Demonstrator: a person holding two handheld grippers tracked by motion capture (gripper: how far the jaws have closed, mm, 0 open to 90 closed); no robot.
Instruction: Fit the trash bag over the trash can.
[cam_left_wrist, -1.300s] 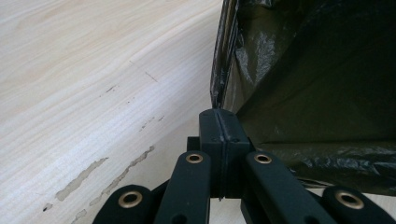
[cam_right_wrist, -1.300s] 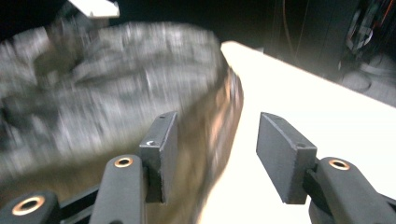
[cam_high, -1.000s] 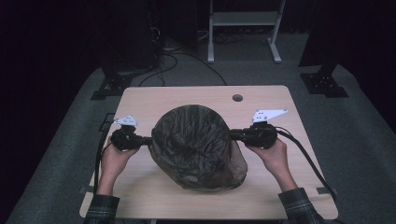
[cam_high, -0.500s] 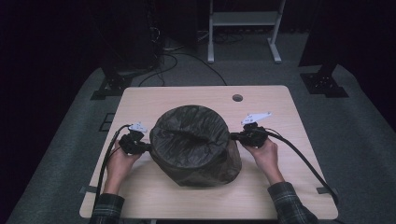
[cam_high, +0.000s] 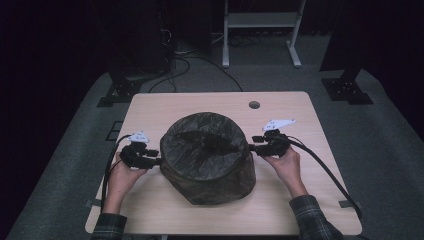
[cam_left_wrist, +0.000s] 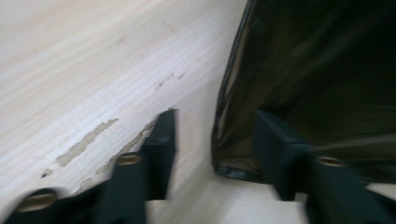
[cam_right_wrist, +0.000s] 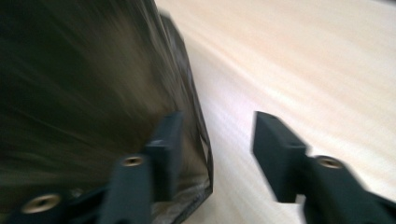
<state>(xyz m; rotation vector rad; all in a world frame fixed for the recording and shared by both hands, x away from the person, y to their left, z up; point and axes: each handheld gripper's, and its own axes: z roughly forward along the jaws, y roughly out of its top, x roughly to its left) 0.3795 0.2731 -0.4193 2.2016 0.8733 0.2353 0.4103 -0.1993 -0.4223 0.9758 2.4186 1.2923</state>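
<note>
A dark, glossy plastic bag stretched over a round bin (cam_high: 207, 159) sits at the centre of the pale wooden surface (cam_high: 210, 102). The left gripper (cam_high: 156, 161) is at the bin's 9 o'clock, the right gripper (cam_high: 252, 143) at its 3 o'clock, both at the rim. In each gripper view the jaws stand apart, straddling the bag's edge (cam_left_wrist: 223, 135) (cam_right_wrist: 198, 126) without pinching it.

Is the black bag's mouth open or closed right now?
Open. The black bag stands upright on the table, its rim spread wide into a round opening.
</note>
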